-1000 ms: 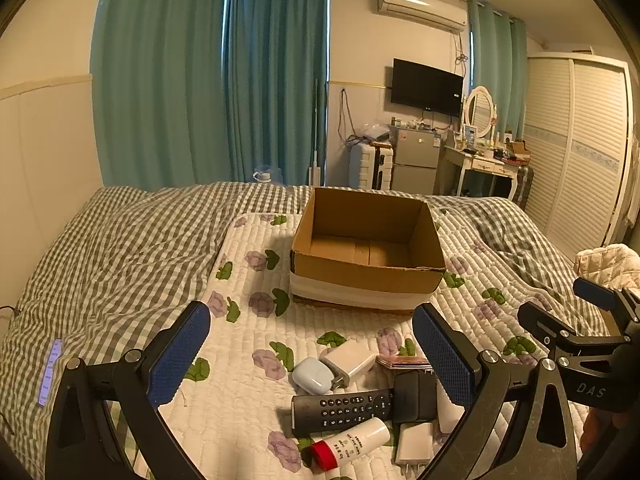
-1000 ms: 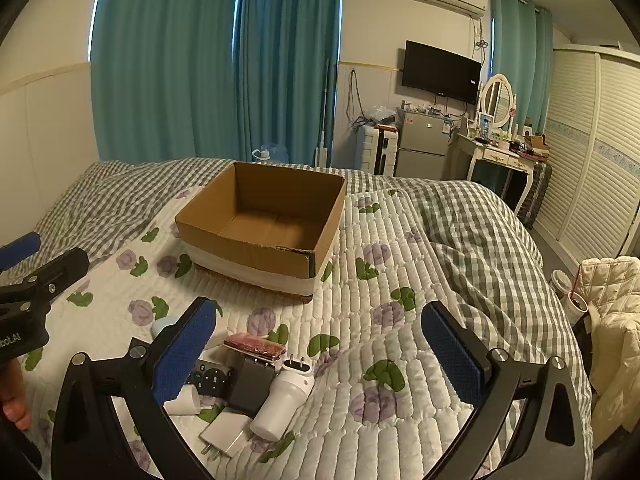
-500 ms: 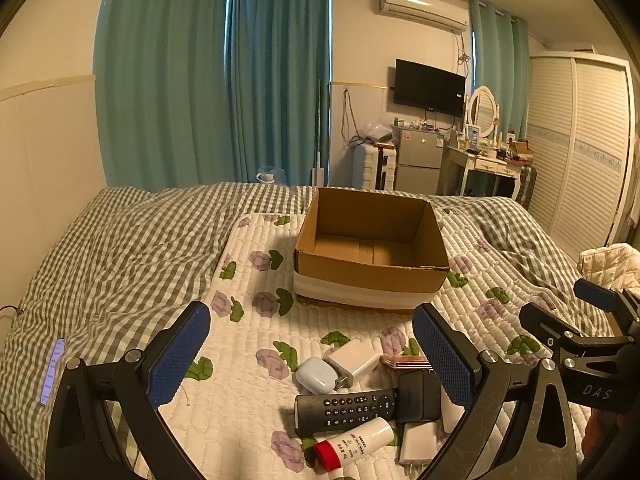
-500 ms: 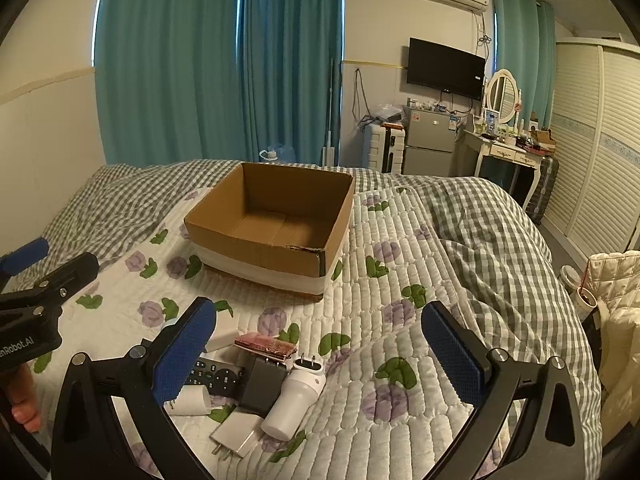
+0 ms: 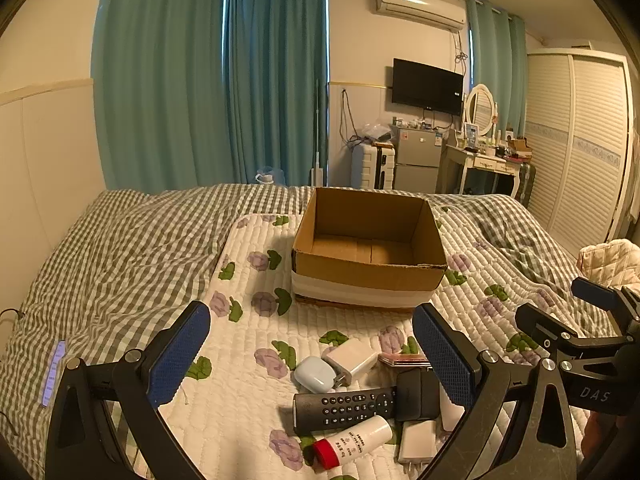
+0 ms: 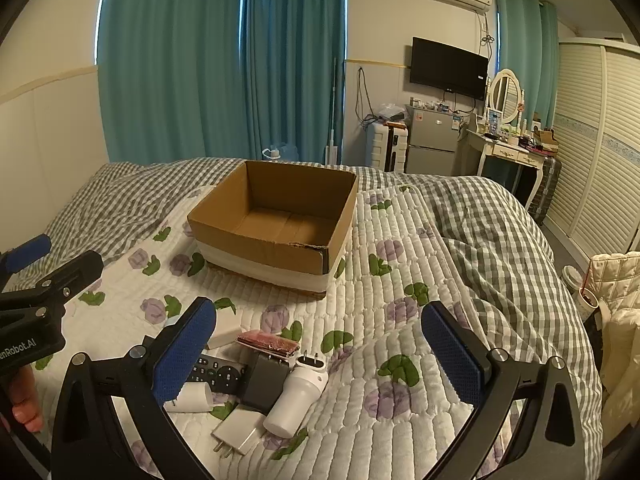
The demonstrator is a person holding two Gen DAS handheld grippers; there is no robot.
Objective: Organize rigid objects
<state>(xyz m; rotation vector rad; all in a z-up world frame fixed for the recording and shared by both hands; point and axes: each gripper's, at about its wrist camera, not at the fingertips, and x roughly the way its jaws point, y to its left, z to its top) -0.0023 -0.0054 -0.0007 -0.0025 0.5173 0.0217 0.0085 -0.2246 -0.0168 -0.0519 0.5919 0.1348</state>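
An empty open cardboard box (image 5: pixel 368 248) (image 6: pixel 276 220) stands on the floral quilt. In front of it lies a pile of small items: a black remote (image 5: pixel 344 408), a white tube with a red cap (image 5: pixel 352 442), a pale blue earbud case (image 5: pixel 314 374), a white charger (image 5: pixel 350 358), a black adapter (image 6: pixel 264 378), a white cylindrical plug (image 6: pixel 296 396), a flat white charger (image 6: pixel 236 432) and a red-topped card case (image 6: pixel 268 342). My left gripper (image 5: pixel 312 354) is open and empty above the pile. My right gripper (image 6: pixel 320 350) is open and empty, just right of the pile.
The bed has a checked duvet (image 5: pixel 132 248) around the quilt. A wardrobe (image 6: pixel 600 140), dressing table (image 6: pixel 508 148), small fridge (image 6: pixel 432 140) and teal curtains (image 6: pixel 224 60) line the room. A cream jacket (image 6: pixel 616 312) lies at the right bed edge.
Both grippers have drifted slightly; the box and the pile sit a little differently in each view. Nothing has been grasped and both grippers stay open.
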